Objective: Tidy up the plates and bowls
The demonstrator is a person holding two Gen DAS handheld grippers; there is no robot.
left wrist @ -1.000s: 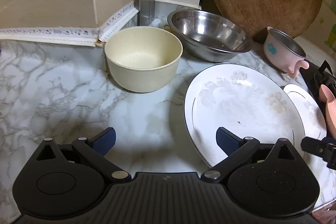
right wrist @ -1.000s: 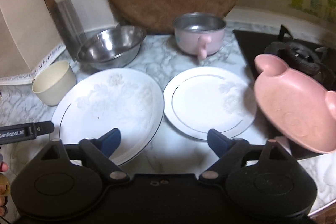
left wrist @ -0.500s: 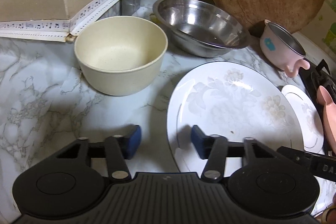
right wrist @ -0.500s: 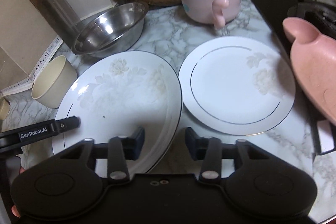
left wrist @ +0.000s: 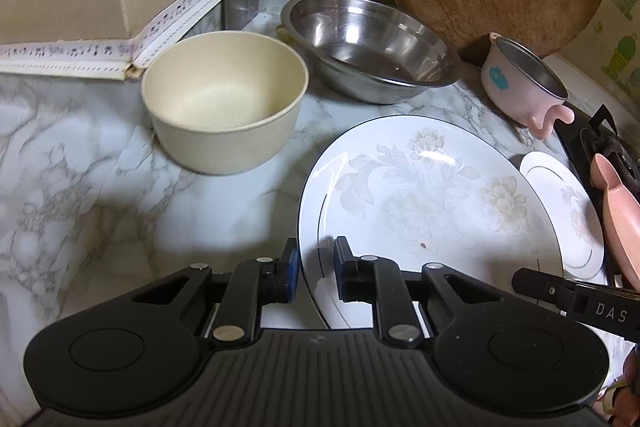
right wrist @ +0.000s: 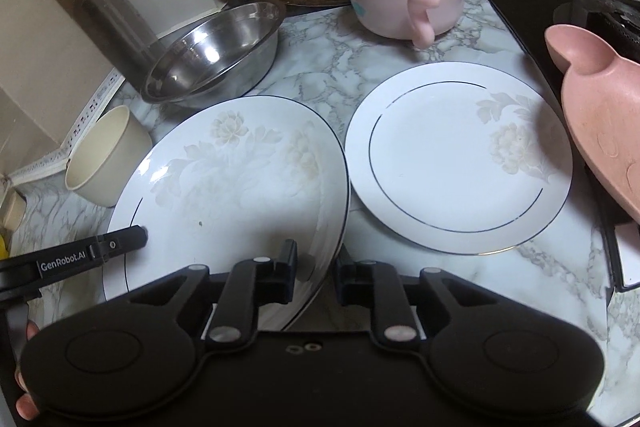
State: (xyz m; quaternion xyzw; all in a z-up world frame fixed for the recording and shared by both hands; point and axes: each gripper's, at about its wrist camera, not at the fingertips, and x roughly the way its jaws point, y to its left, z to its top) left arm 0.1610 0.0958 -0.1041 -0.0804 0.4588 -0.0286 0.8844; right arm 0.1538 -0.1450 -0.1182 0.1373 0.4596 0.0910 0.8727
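So the large floral plate [left wrist: 424,203] is being gripped from both sides at once. It sits on the marble counter [left wrist: 100,195], just left of the smaller plate [right wrist: 456,155], its right rim overlapping or at least touching that one. The left gripper [left wrist: 314,267] is set over the plate's near-left rim and the right gripper [right wrist: 316,269] over its near-right rim. Both sets of jaws are narrow and closing, with the rim between them in each view. Whether the pads are actually biting yet can't quite be told, though it looks about done.

Step in hand, as far as can be judged: securing the big plate for a two-handed lift, probably so it can be stacked with the smaller plate. Next, an even lift is called for, both sides raised together so the plate isn't twisted or dragged across its neighbour.

Both grippers are angled steeply down toward the counter from the near edge. A bit of a hand can be seen at the lower corners.

Farther off, left untouched: the cream bowl [left wrist: 224,99], steel bowl [left wrist: 368,47], pink handled cup [right wrist: 404,1] and pink dish [right wrist: 600,131] at the right by the stove.
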